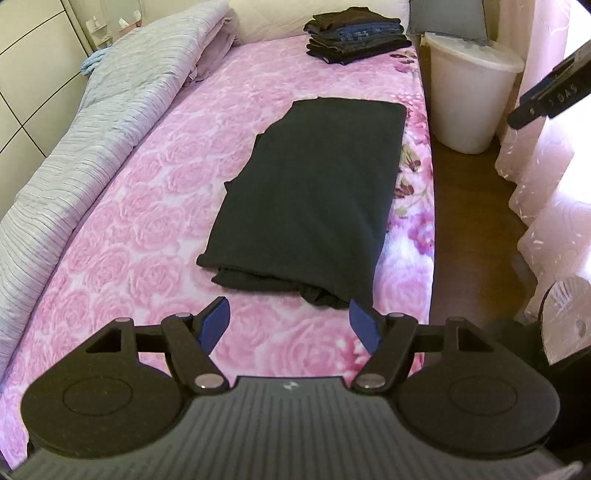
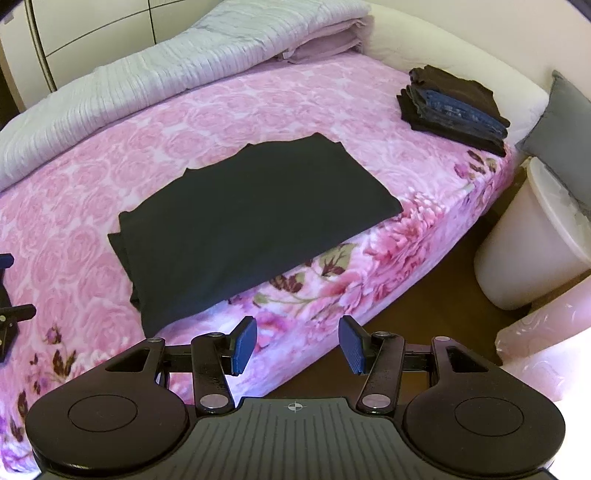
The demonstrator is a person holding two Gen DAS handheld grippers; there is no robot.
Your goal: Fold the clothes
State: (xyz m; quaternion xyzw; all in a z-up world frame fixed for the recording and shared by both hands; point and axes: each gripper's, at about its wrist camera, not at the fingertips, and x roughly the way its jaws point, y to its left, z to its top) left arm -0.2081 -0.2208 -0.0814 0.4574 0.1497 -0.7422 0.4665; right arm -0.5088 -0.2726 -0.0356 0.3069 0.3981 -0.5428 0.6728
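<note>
A black garment (image 1: 314, 192) (image 2: 251, 218) lies folded into a long rectangle on the pink floral bed (image 1: 147, 221) (image 2: 110, 155), close to the bed's side edge. Its near end shows bunched layers. My left gripper (image 1: 289, 317) hovers open just short of that near end, nothing between its blue pads. My right gripper (image 2: 297, 332) is open too and empty, above the bed's side edge, with the garment ahead and to the left. A stack of folded dark clothes (image 1: 354, 33) (image 2: 454, 107) sits at the head of the bed.
A rolled grey-striped quilt (image 1: 74, 147) (image 2: 147, 85) runs along the bed's far side. A white lidded bin (image 1: 469, 88) (image 2: 532, 251) stands on the wooden floor (image 1: 469, 221) beside the bed, a grey pillow (image 2: 565, 129) above it. Pink curtains (image 1: 554, 184) hang at the right.
</note>
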